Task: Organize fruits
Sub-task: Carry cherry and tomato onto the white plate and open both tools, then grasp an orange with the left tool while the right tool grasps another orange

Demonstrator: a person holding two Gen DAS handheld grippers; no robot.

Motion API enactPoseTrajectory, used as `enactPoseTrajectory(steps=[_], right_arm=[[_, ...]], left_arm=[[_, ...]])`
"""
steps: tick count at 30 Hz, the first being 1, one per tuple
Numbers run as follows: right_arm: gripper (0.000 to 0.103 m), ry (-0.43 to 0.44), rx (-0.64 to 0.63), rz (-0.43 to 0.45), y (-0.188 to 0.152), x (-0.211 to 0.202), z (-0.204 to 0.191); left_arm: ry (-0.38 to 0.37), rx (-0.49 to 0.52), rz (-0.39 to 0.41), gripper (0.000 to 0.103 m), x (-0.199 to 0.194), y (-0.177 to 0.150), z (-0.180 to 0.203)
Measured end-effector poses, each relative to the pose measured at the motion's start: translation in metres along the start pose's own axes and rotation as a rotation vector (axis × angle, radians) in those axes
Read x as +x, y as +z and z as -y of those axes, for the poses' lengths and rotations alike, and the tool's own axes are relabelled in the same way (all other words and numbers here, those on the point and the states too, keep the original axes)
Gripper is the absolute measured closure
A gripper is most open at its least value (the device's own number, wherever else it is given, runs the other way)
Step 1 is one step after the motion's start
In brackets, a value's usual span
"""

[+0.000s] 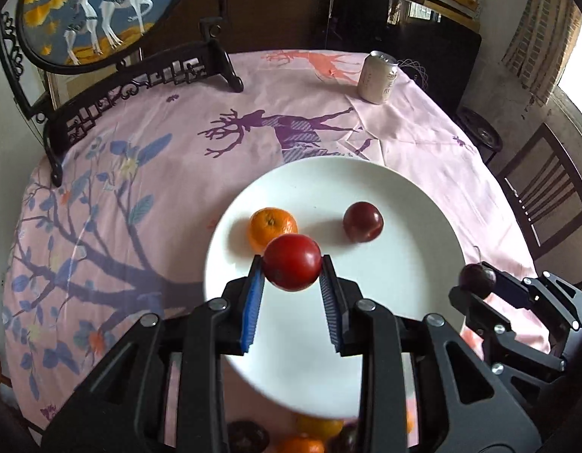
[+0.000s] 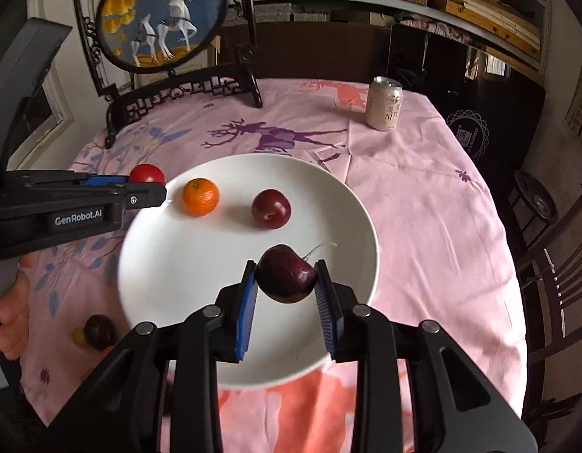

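A white plate point(image 1: 415, 264) point(image 2: 170, 260) lies on the pink tablecloth, holding an orange mandarin point(image 1: 272, 227) point(image 2: 200, 196) and a dark red plum point(image 1: 363, 221) point(image 2: 271, 208). My left gripper point(image 1: 292, 268) is shut on a bright red round fruit point(image 1: 292, 267) point(image 2: 147, 173), held above the plate's near-left part. My right gripper point(image 2: 287, 276) is shut on a dark purple plum point(image 2: 286, 273) point(image 1: 477, 280), above the plate's near-right part. In the right wrist view the left gripper point(image 2: 149, 183) reaches in from the left edge.
A drink can point(image 1: 377, 77) point(image 2: 385, 104) stands at the table's far right. A round painted screen on a dark carved stand point(image 1: 139, 83) point(image 2: 177, 90) occupies the far left. Several loose fruits point(image 1: 302, 439) point(image 2: 98, 332) lie near the front edge. A wooden chair point(image 1: 547, 196) is to the right. A hand point(image 2: 11, 313) grips the left tool.
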State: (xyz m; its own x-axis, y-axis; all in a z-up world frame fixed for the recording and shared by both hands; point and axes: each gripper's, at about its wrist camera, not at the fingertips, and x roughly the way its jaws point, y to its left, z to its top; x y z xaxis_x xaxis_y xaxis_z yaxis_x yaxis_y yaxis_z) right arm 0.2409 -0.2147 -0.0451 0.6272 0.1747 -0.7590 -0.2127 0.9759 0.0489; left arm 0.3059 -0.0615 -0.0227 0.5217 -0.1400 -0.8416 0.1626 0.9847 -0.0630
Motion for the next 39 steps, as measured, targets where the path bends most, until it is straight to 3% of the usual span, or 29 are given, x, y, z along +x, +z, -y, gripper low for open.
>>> enactPoseTrajectory(steps=[5, 12, 14, 15, 16, 21, 23, 25, 30, 35, 39], right_arm=[[0.073, -0.031, -0.044, -0.083, 0.019, 0.059, 0.01], [0.073, -0.024, -0.073, -0.102, 0.024, 0.083, 0.007], [0.073, -0.025, -0.073, -0.111, 0.024, 0.087, 0.006], [0.073, -0.028, -0.072, -0.115, 0.023, 0.089, 0.006], [0.071, -0.033, -0.071, -0.12, 0.022, 0.091, 0.006], [0.047, -0.057, -0.074, -0.105, 0.017, 0.071, 0.011], [0.047, -0.061, -0.077, -0.071, 0.008, 0.046, 0.013], [0.047, -0.057, -0.074, -0.049, -0.008, 0.018, 0.015], [0.038, 0.031, -0.024, -0.004, -0.074, -0.05, 0.001], [0.037, 0.073, -0.031, 0.0, -0.134, -0.088, -0.034], [0.037, 0.116, -0.063, -0.011, -0.155, -0.101, -0.061]], left_arm=[[-0.012, -0.003, -0.049, 0.073, 0.045, 0.024, 0.009], [-0.012, 0.001, -0.059, 0.071, 0.064, 0.037, 0.014], [-0.01, -0.007, -0.053, 0.064, 0.064, 0.04, 0.013], [-0.015, -0.015, -0.054, 0.048, 0.064, 0.042, 0.012], [-0.018, -0.027, -0.045, 0.042, 0.062, 0.043, 0.01], [-0.027, -0.024, 0.02, 0.042, 0.018, 0.032, -0.002], [-0.032, -0.024, 0.051, 0.041, -0.009, 0.013, -0.01], [-0.036, -0.022, 0.081, 0.034, -0.036, -0.014, -0.018], [-0.023, -0.066, 0.148, 0.034, -0.082, -0.099, -0.046], [0.017, -0.119, 0.169, 0.034, -0.097, -0.169, -0.071], [0.06, -0.14, 0.138, 0.034, -0.097, -0.199, -0.084]])
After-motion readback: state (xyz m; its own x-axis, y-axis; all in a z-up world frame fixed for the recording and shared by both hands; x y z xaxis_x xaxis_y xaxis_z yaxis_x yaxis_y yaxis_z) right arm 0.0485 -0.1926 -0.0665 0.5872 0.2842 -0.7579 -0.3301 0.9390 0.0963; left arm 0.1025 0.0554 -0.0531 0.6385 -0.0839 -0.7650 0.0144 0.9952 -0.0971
